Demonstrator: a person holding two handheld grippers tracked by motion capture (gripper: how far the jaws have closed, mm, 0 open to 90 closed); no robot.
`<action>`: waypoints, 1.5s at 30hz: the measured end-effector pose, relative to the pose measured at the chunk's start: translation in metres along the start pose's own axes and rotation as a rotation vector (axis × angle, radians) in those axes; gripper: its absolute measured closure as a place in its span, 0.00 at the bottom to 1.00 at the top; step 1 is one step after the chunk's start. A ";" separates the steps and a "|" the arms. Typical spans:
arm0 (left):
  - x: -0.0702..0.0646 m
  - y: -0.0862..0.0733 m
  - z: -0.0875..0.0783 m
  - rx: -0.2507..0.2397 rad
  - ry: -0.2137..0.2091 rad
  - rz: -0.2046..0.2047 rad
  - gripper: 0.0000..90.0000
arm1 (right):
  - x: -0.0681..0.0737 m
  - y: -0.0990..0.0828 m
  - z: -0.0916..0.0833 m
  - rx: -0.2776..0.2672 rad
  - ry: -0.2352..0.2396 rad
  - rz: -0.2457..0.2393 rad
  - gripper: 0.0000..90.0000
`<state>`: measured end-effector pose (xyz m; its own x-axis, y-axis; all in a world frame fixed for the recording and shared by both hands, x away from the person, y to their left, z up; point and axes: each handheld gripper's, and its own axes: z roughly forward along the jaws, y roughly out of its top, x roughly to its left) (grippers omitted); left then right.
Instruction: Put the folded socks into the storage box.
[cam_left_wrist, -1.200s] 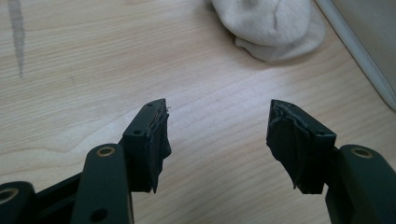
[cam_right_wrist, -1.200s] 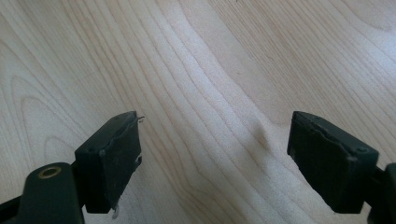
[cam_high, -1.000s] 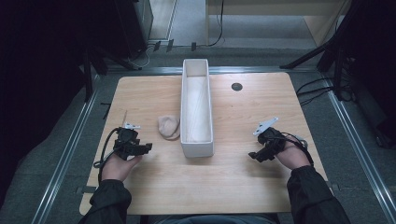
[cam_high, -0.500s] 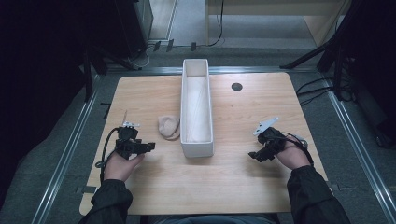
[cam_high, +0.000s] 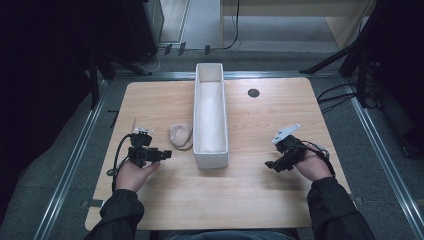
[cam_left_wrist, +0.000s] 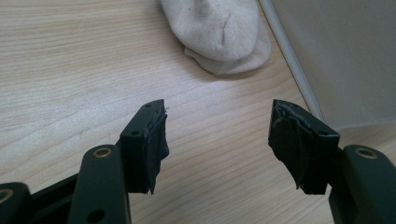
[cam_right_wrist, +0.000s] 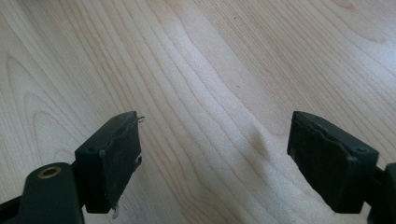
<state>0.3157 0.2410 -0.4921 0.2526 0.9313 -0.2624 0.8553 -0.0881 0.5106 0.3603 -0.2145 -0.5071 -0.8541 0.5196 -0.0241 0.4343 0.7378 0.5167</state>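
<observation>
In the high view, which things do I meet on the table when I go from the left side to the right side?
Left gripper → cream sock → long white box → small black disc → right gripper.

Left tongs: held in the person's left hand, low over the table, jaws set wide apart with nothing between them, pointing toward the table's middle. Right tongs: held in the right hand, jaws likewise parted and empty, grey plate on top. Both forearms in dark sleeves, entering from the near edge, well apart.
</observation>
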 end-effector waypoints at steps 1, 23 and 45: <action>0.000 0.002 0.000 0.004 0.005 -0.010 0.40 | 0.000 0.000 0.000 0.003 0.001 0.002 0.20; -0.011 0.040 0.010 0.055 0.042 -0.008 0.37 | 0.000 0.000 -0.002 -0.054 0.004 0.029 0.18; -0.022 0.082 0.042 0.108 0.121 -0.093 0.35 | -0.001 0.000 -0.004 -0.073 -0.014 0.042 0.17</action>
<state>0.3995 0.1985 -0.4788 0.1195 0.9725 -0.2001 0.9174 -0.0311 0.3967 0.3603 -0.2168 -0.5039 -0.8314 0.5555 -0.0132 0.4466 0.6822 0.5789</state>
